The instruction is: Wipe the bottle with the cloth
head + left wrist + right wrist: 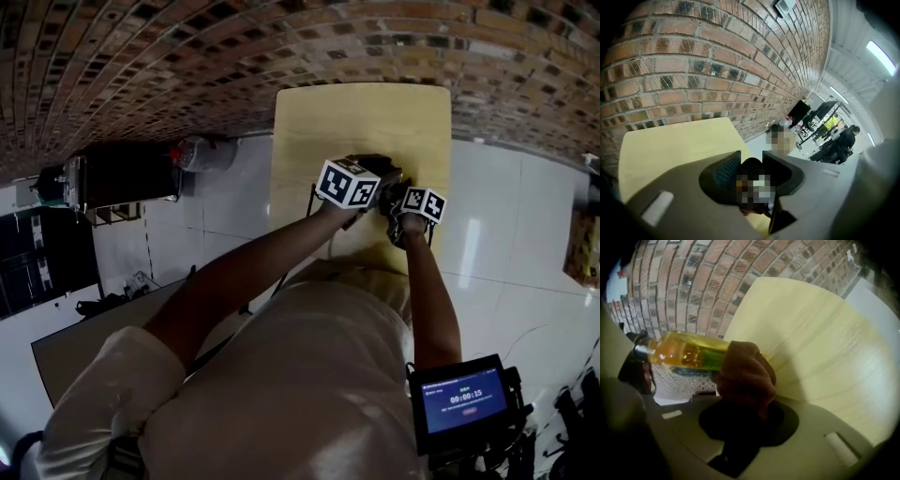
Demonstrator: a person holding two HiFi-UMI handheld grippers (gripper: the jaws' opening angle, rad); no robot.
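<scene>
Bottle (686,352), amber contents, lies roughly level above the table (820,343), with one end clamped in the left gripper (752,176). Right gripper (740,413) is closed on the brown cloth (745,373), which is bunched against the bottle's flank. Recommended: firm cloth contact, strokes along the length, no slackening of the left clamp.

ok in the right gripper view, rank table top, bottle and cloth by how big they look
1. table top
2. cloth and bottle: about alike, and the cloth is nearer the camera, so unranked
</scene>
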